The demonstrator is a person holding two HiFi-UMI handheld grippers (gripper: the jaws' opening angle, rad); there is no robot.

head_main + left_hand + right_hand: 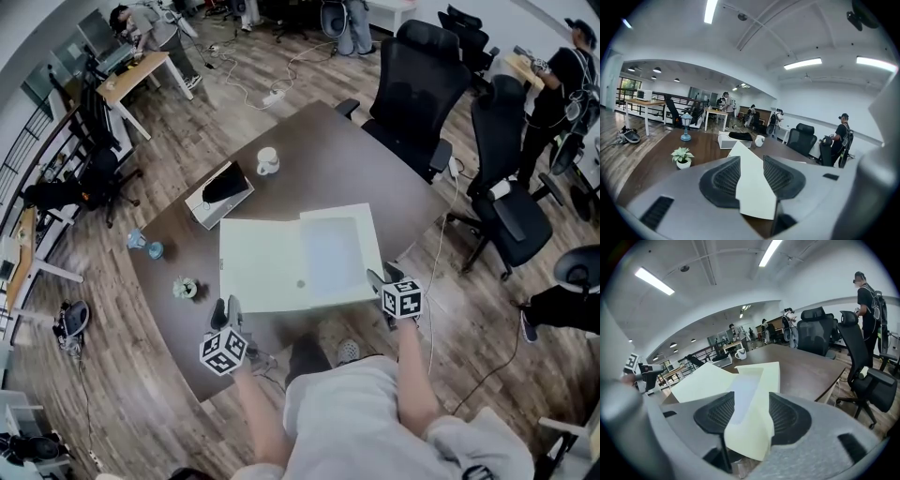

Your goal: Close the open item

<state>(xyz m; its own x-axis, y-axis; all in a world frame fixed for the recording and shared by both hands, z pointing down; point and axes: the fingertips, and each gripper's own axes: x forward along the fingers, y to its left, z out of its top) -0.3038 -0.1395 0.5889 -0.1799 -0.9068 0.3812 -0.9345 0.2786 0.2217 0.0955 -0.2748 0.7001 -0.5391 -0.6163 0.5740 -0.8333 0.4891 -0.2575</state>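
Head view first: pale flat box (300, 258) lying wide open on the dark table (356, 159), lid panel (258, 267) flopped out to the left, tray half (333, 253) on the right, near edge close to the table's front. Left gripper (228, 314) parked at the near-left corner, right gripper (382, 279) at the near-right corner. Mug (268, 161) and little potted plant (186, 288) off to the side, well clear of everything.

Left gripper view: jaws partway apart, corner of the lid panel poking into the gap between the pads. No sign of a pinch, so nothing actually held, as far as visible.

Right gripper view: same deal. Jaws partway apart, corner of the tray half sitting in the gap, not clamped.

Best guess on the step: just lining up on the box, closing not started yet.

Next move probably calls for getting the left gripper onto or under the lid panel's outer edge, then swinging it up and over onto the tray half. Worth steadying the tray with the right gripper to stop any skidding. Thin flat panel on smooth wood, so likely fiddly to lift.
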